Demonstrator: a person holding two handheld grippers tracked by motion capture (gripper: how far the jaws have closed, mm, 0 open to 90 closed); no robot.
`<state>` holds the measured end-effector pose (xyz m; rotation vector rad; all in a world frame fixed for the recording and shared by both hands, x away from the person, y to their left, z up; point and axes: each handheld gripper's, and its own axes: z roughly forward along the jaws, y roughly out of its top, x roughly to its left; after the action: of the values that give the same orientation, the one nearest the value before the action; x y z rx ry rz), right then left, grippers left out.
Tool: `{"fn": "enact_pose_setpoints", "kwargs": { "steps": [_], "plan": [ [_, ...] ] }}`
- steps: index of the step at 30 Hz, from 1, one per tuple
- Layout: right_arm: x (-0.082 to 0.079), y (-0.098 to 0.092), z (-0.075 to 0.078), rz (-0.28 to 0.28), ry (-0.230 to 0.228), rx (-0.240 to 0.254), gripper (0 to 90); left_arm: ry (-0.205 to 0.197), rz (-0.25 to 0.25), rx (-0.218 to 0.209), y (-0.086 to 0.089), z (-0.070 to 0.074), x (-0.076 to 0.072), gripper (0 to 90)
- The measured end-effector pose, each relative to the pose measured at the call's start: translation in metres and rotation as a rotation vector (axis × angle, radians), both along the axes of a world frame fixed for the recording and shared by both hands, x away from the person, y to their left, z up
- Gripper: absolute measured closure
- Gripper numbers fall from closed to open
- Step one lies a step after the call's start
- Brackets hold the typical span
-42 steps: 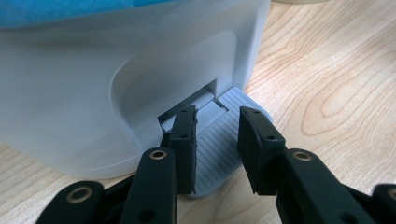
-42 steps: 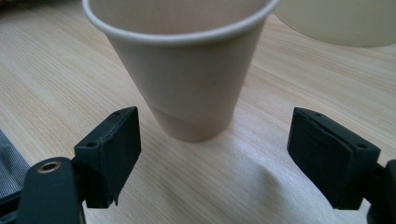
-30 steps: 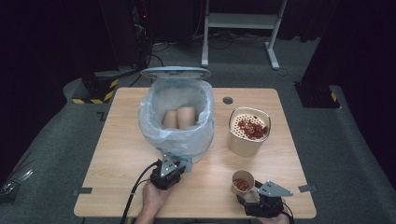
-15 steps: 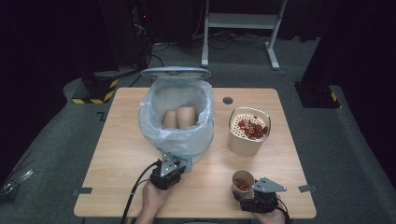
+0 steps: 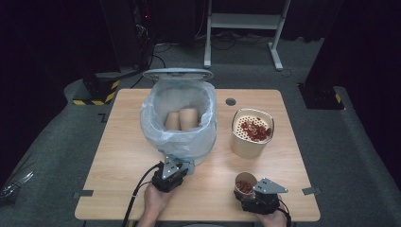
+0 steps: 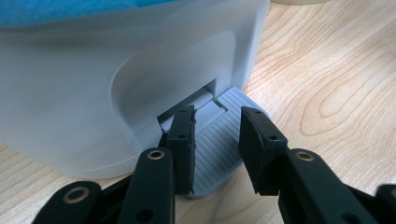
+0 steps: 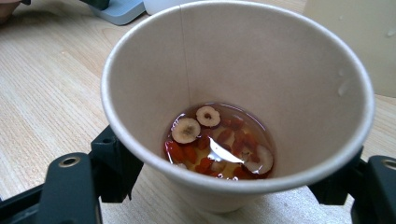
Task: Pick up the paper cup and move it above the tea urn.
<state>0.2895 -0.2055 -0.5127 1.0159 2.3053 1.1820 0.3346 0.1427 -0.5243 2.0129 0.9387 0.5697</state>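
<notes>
A white pedal bin [image 5: 203, 142] lined with a clear bag stands mid-table with its lid [image 5: 177, 74] raised and two paper cups [image 5: 182, 119] inside. My left gripper [image 5: 176, 166] [image 6: 217, 126] rests on the bin's grey pedal [image 6: 219, 144]; its pads stand a little apart with nothing between them. A paper cup [image 5: 245, 182] [image 7: 261, 60] holding liquid, red berries and date slices stands near the front right. My right gripper [image 5: 246, 191] [image 7: 224, 177] has just been closing around this cup, and its pads sit against the cup's sides.
A beige container [image 5: 246, 144] with a strainer full of red fruit stands right of the bin. The wooden table [image 5: 127, 156] has a cable hole [image 5: 230, 101] at the back. Dark floor, a desk frame and cables lie beyond the far edge.
My right gripper has slid left up to the paper cup, and its jaws have drawn in around it. The left gripper has stayed on the pedal.
</notes>
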Motion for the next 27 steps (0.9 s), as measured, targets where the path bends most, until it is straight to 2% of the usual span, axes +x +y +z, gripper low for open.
{"fn": "enact_pose_setpoints", "kwargs": {
  "steps": [3, 6, 9, 23, 27],
  "plan": [
    [-0.0003, -0.0005, 0.0004, -0.006, -0.006, 0.009, 26.0, -0.007, 0.002, 0.01, 0.0005, 0.0003, 0.0001, 66.0],
    [-0.0002, -0.0003, 0.0004, -0.009, -0.009, 0.013, 26.6, 0.001, -0.001, 0.0, 0.0, 0.0, 0.0, 65.9],
    [0.0001, -0.0008, -0.0003, -0.011, -0.012, 0.02, 27.5, -0.008, 0.001, 0.015, 0.0004, 0.0005, 0.0, 65.9],
    [0.0048, -0.0021, 0.0019, -0.03, -0.018, 0.009, 30.8, -0.008, 0.001, 0.014, 0.0005, 0.0004, 0.0001, 65.7],
    [0.0096, -0.0087, 0.0083, -0.061, -0.025, 0.01, 32.1, -0.007, 0.0, 0.01, 0.0005, 0.0004, 0.0002, 65.7]
  ]
}}
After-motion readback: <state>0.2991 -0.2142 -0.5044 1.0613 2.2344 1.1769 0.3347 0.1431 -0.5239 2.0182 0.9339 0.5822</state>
